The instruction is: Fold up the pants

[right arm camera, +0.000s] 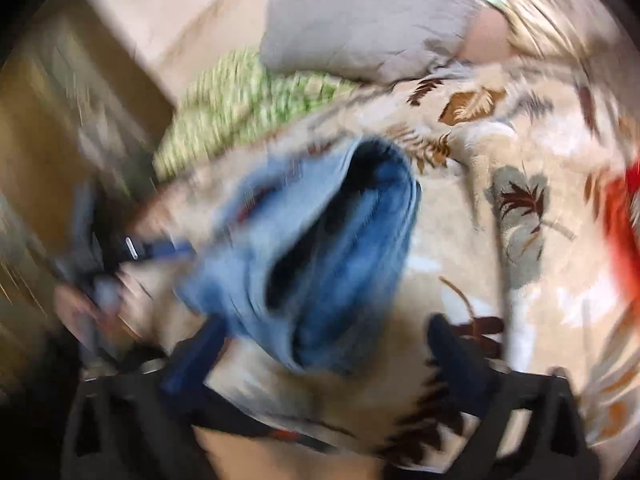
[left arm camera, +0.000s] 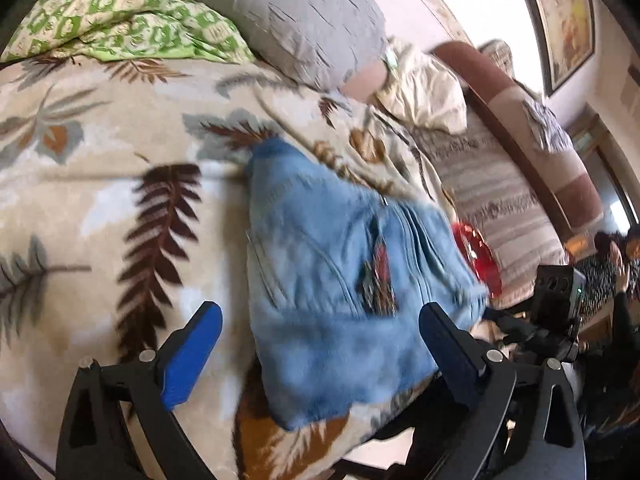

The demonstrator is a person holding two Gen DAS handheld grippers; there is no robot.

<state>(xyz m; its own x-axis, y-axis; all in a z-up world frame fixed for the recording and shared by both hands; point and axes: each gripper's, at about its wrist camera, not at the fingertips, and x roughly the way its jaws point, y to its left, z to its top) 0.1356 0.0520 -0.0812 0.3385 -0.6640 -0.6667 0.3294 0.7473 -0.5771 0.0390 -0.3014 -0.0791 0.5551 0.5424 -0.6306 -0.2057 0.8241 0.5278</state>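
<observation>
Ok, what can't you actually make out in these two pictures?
- Right wrist view: all smeared by motion; the jeans' folds and the red thing at the edge are unreadable.
- Left wrist view: the jeans' near end is blurred, and their right edge hides part of the red thing.
- Right gripper: jaws hidden here.

left gripper [left arm camera: 320, 344]: black angular frame, silver round screws, blue pads on its jaws
right gripper [right arm camera: 332, 356]: matching black frame, dark blue pads, blurred
</observation>
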